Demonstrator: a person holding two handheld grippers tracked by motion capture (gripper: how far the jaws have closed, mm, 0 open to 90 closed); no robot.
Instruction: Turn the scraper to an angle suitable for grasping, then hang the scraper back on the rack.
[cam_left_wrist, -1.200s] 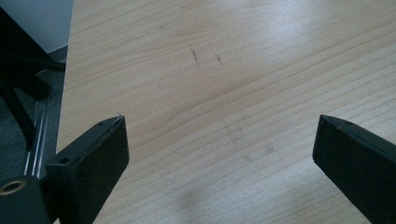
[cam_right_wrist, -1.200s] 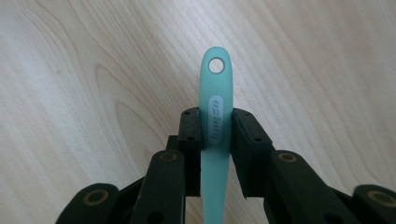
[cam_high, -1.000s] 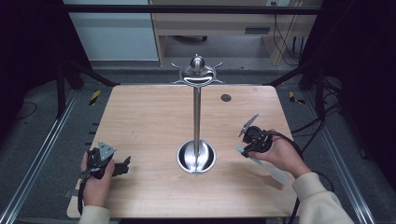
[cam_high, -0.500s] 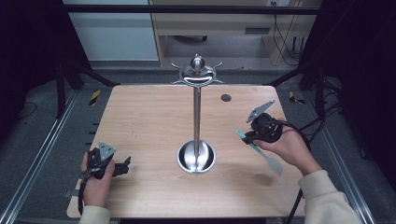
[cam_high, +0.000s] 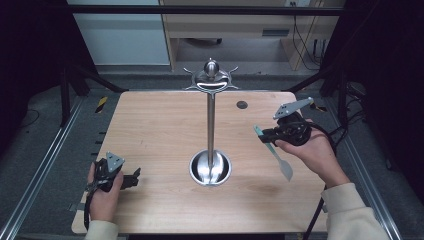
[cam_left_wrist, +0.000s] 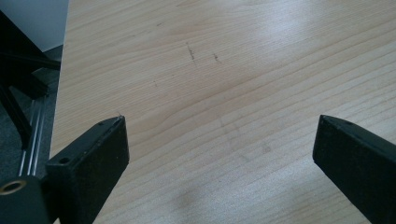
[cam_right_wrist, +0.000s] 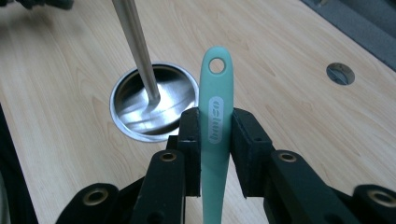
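A steel stand rises from a round dish base at mid-table and carries curved hooks at its top. To its right, a hand holds my right gripper in the air, shut on a teal-handled spatula whose pale blade hangs down toward the person. In the right gripper view the jaws pinch the teal handle; its hanging hole points at the stand's base. My left gripper rests near the table's front left corner, open over bare wood.
The wooden table has a small dark round grommet at the far right, also seen in the right gripper view. Black frame bars and metal rails run along both sides. A cable trails off the right edge.
The right gripper has risen with the spatula and drifted toward the far right of the table. The left gripper has stayed where it was.
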